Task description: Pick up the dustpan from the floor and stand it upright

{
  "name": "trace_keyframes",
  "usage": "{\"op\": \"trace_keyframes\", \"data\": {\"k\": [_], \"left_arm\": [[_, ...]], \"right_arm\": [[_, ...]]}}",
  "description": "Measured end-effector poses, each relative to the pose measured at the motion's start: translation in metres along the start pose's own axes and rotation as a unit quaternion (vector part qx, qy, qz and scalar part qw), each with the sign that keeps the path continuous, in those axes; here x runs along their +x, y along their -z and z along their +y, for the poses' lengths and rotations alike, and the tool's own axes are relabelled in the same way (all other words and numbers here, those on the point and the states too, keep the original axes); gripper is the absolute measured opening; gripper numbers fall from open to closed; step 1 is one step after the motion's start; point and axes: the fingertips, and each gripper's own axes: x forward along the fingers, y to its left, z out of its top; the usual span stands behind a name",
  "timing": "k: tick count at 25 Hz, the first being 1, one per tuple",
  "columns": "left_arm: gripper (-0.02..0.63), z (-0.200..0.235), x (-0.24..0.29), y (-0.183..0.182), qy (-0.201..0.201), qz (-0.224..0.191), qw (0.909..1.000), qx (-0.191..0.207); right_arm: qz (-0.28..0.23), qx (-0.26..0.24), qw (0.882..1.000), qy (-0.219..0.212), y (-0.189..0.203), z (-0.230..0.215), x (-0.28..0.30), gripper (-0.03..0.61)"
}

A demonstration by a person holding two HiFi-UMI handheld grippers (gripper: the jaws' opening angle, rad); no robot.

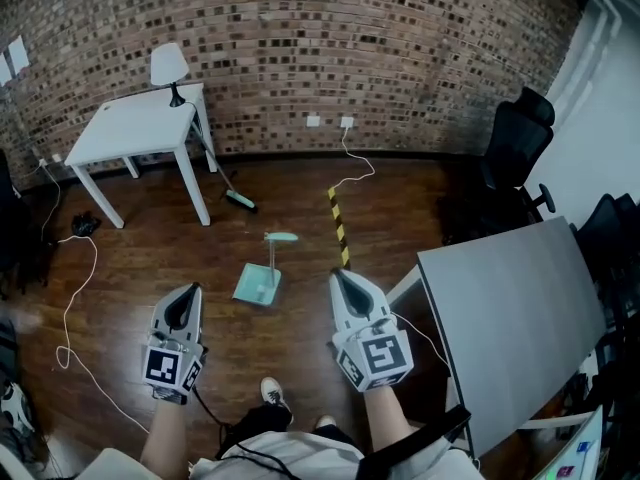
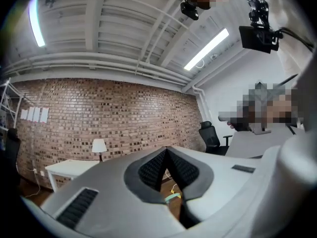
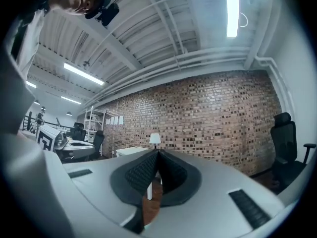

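Observation:
A mint-green dustpan (image 1: 258,282) with a long thin handle (image 1: 275,253) lies on the wooden floor, between and just ahead of my two grippers. My left gripper (image 1: 186,292) is held level to the dustpan's left, jaws shut and empty. My right gripper (image 1: 339,277) is held level to its right, also shut with nothing in it. In the left gripper view, a sliver of the green dustpan (image 2: 172,197) shows below the shut left gripper (image 2: 167,150). The right gripper view shows the shut right gripper (image 3: 157,152) pointing at a white table leg.
A white table (image 1: 135,128) with a lamp (image 1: 168,65) stands at the back left, and a broom (image 1: 236,197) leans beside it. A yellow-black tape strip (image 1: 339,228) runs on the floor. A grey table (image 1: 510,313) and black chairs (image 1: 515,148) fill the right. Cables (image 1: 72,303) trail at left.

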Motion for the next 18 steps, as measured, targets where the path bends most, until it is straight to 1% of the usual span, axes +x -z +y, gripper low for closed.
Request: {"op": "trace_keyframes", "data": {"k": [3, 5, 9, 11, 13, 16, 18], "left_arm": [[0.008, -0.019, -0.021, -0.011, -0.001, -0.004, 1.0, 0.001], [0.008, -0.039, -0.043, -0.023, -0.004, -0.01, 0.9999, 0.008], [0.008, -0.1, -0.089, -0.054, -0.003, -0.037, 0.999, 0.026], [0.008, -0.138, -0.121, -0.06, -0.007, -0.036, 0.9989, 0.028], [0.008, -0.172, -0.156, -0.062, -0.012, -0.03, 0.9992, 0.021], [0.008, -0.213, -0.204, -0.066, -0.029, -0.025, 0.9992, -0.011], [0.008, -0.236, -0.231, -0.072, -0.031, -0.019, 0.9992, -0.018]], "right_arm": [[0.006, 0.0, 1.0, -0.011, 0.004, 0.011, -0.028, -0.02], [0.013, -0.004, 1.0, -0.018, 0.009, 0.019, -0.059, -0.02], [0.014, 0.022, 0.999, -0.022, 0.02, 0.02, -0.137, -0.02], [0.018, 0.023, 0.999, -0.023, 0.024, 0.023, -0.184, -0.02], [0.017, 0.021, 0.999, -0.026, 0.024, 0.03, -0.231, -0.02], [0.019, 0.017, 0.999, -0.03, 0.02, 0.034, -0.293, -0.02], [0.021, 0.014, 0.999, -0.034, 0.015, 0.038, -0.328, -0.02]]}}
